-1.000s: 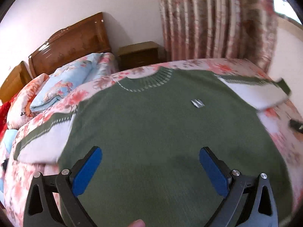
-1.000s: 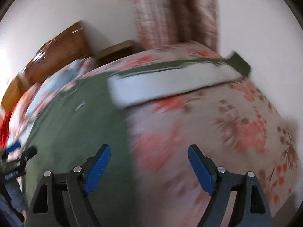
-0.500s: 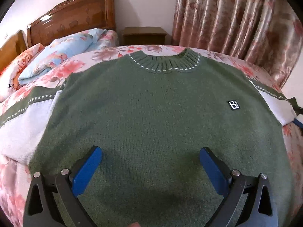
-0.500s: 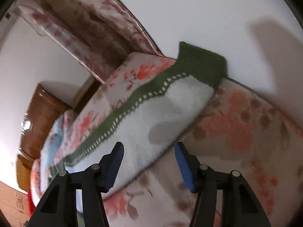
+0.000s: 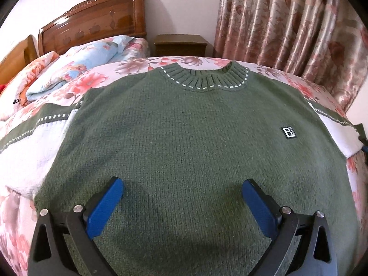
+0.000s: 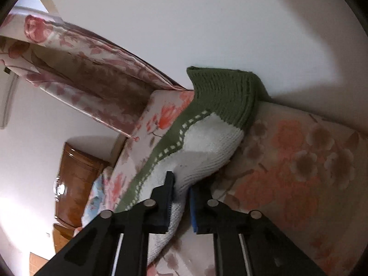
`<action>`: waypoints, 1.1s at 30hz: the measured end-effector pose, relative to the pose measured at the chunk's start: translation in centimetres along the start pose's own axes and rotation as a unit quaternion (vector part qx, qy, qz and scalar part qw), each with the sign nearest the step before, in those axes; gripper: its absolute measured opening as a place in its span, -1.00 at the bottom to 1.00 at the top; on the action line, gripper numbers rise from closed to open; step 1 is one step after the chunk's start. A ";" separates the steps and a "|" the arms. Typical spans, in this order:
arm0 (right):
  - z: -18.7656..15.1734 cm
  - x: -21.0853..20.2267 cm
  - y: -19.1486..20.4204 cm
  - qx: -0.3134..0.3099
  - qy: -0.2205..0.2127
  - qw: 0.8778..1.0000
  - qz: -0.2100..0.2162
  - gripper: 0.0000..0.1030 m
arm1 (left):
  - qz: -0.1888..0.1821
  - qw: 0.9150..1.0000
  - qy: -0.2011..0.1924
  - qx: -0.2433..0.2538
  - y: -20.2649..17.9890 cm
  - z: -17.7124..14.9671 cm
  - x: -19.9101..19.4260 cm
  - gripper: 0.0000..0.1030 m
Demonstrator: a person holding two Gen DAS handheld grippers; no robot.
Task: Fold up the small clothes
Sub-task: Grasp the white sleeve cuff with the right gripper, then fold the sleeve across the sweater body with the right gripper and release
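A small green knit sweater (image 5: 188, 133) lies flat, front up, on the floral bed, collar at the far side, sleeves spread left and right. Each sleeve is white with a green stitched stripe. My left gripper (image 5: 182, 204) is open and empty, hovering over the sweater's lower body. My right gripper (image 6: 181, 197) is shut on the white part of the right sleeve (image 6: 207, 147), near its green cuff (image 6: 227, 94), at the bed's edge by the wall. That sleeve also shows at the right edge of the left wrist view (image 5: 333, 131).
The floral bed sheet (image 5: 96, 80) carries folded blue and floral quilts (image 5: 76, 66) at the back left, before a wooden headboard (image 5: 96, 30). A wooden nightstand (image 5: 180, 44) and floral curtains (image 5: 287, 30) stand behind. A white wall (image 6: 207, 23) is close beyond the right sleeve.
My right gripper moved in on the right sleeve and shut on its white part. My left gripper swung to face the sweater squarely and stayed open.
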State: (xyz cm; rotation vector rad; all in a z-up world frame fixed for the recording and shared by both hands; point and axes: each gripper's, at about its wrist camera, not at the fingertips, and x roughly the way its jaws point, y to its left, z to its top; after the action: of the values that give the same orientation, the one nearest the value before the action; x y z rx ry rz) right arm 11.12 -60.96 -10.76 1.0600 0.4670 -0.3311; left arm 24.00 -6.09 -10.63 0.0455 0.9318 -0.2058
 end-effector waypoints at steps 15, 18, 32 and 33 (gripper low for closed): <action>-15.0 -2.6 22.3 -0.488 -0.093 0.866 -0.048 -0.83 | -0.124 0.988 -0.037 -0.087 4.1 -0.2 -1.2 1.00; -25.9 -1.3 26.6 -0.670 -0.085 0.737 -0.038 -0.83 | -0.166 0.977 -0.047 -0.122 5.3 -0.3 -1.5 1.00; -34.3 -2.9 22.2 -0.760 0.045 0.647 -0.028 -0.42 | -0.242 0.960 -0.015 -0.142 4.8 0.7 -1.4 1.00; -33.2 -3.4 21.8 -0.734 0.063 0.676 -0.018 -0.42 | -0.261 0.955 -0.003 -0.144 4.1 1.1 -1.1 1.00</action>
State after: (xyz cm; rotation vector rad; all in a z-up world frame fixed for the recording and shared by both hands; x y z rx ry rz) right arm 11.74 -21.41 -6.06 -0.5419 0.6674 0.1502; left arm 25.04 -2.05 -9.28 -0.4768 0.9451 -0.5562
